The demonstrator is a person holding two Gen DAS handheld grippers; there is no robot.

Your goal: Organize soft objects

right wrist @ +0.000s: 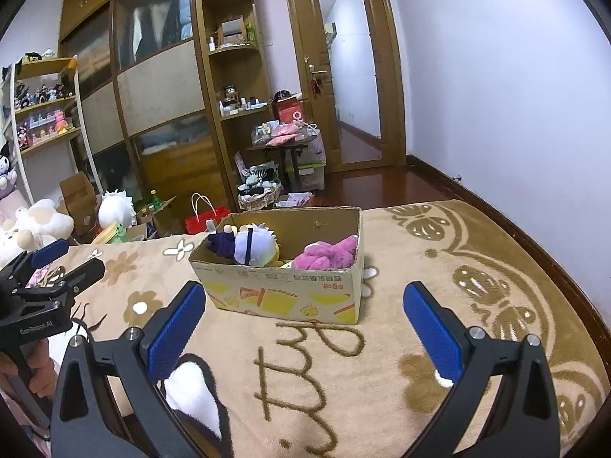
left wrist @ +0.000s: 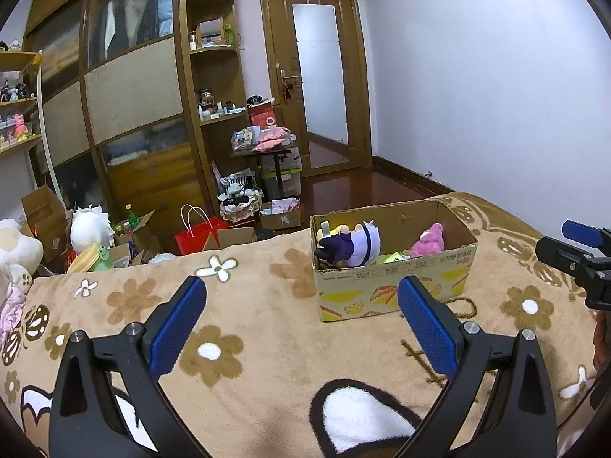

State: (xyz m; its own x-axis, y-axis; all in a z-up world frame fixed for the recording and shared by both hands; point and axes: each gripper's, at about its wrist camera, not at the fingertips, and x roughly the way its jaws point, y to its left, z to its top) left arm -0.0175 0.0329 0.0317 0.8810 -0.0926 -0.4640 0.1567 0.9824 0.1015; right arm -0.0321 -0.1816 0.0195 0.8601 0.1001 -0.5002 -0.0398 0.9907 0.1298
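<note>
Nearest, both tools hover over the tan flowered blanket (right wrist: pixel 382 374), each spread wide and holding nothing: the left gripper (left wrist: pixel 301 307) and the right gripper (right wrist: pixel 303 311). Beyond them the cardboard box (right wrist: pixel 282 297) sits ahead of the right gripper and ahead-right of the left, its long axis running left to right. Inside lie 2 plush toys: a purple-and-white doll (right wrist: pixel 244 248) at left, a pink plush (right wrist: pixel 324 255) at right. I judge the right gripper the nearer.
</note>
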